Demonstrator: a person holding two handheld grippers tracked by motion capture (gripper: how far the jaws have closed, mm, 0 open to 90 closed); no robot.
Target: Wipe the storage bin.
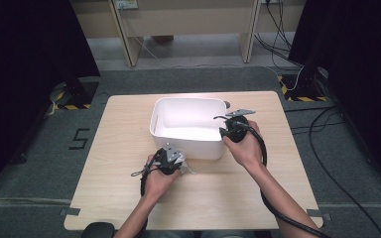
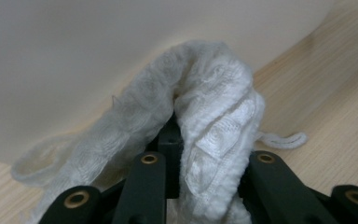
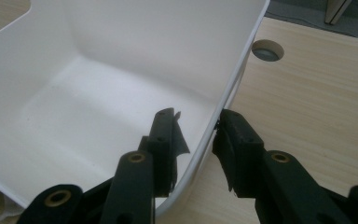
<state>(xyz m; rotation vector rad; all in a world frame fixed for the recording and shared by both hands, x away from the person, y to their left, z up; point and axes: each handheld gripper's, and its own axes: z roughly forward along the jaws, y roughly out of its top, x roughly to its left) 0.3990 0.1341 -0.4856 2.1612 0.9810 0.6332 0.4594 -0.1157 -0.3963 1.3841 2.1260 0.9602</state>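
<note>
Bunching between the left tool's (image 2: 200, 154) clamped jaws, white cloth (image 2: 205, 107) just beside the bin (image 1: 188, 121); right tool (image 3: 198, 135) apparently gripping the bin's wall.

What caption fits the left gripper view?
Left tool pinching a white cloth beside the white tub.
</note>
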